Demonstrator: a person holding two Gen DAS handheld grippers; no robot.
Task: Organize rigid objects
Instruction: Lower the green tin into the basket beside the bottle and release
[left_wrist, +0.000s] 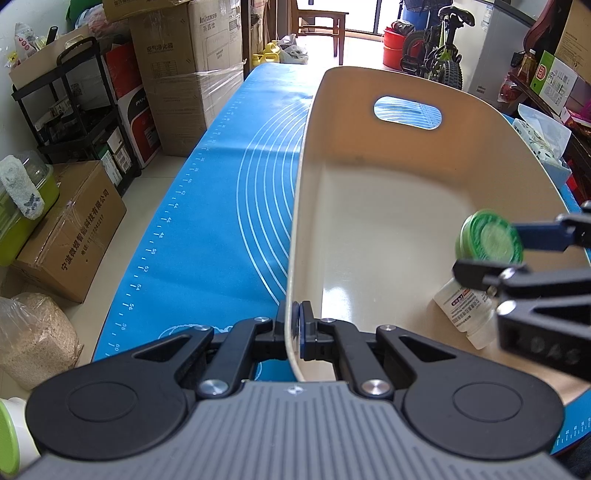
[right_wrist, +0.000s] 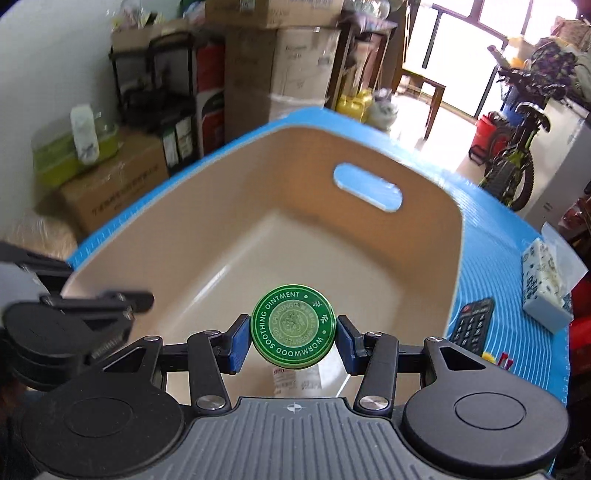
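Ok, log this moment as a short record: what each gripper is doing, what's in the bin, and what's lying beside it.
left gripper: shut on the bin's near wall, fingers either side of the rim
right gripper: shut on green ointment tin, held over the bin
bin: beige, handle slot in far wall, on blue mat
in bin: white bottle lying on its side
beside bin: remote control, tissue pack
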